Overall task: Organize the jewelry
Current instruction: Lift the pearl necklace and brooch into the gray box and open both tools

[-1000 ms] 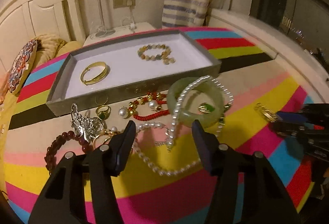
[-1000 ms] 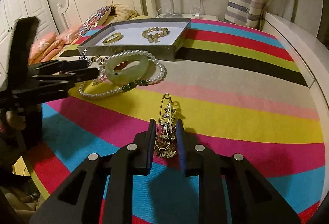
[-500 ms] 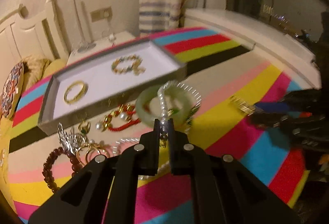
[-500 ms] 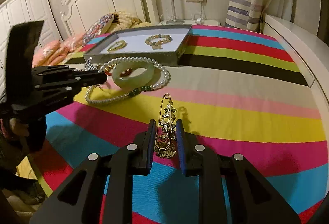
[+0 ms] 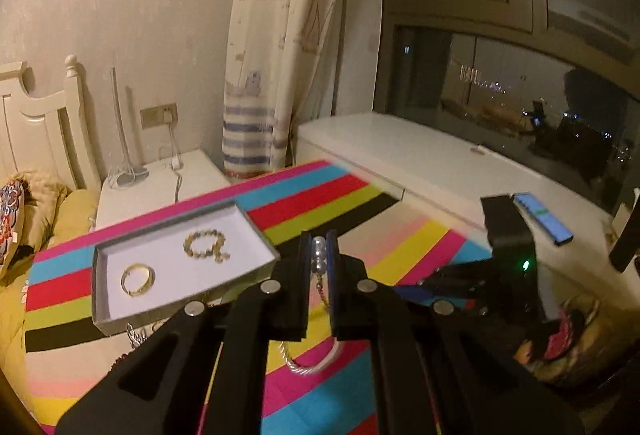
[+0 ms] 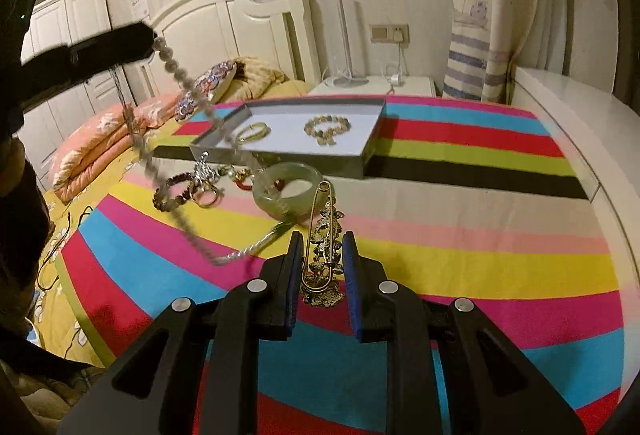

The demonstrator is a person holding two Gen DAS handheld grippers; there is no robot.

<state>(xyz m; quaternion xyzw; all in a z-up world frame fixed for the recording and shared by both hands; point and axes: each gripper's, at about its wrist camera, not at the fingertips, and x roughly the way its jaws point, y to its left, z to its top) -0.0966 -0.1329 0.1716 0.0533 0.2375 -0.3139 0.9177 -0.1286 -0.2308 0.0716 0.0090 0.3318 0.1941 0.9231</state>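
Observation:
My left gripper is shut on the pearl necklace and holds it high; in the right wrist view the necklace hangs from it in a blurred loop down to the striped cloth. My right gripper is shut on a gold safety-pin brooch, low over the cloth. The grey tray holds a gold bangle and a beaded bracelet. A jade bangle lies in front of the tray.
A dark bead bracelet, a silver brooch, rings and red jewelry lie left of the jade bangle. A bed with pillows is at the left, a white nightstand behind, a white window ledge at the right.
My left gripper closed on the pearl necklace and lifted it well above the cloth. My right gripper kept hold of the brooch and rose slightly.

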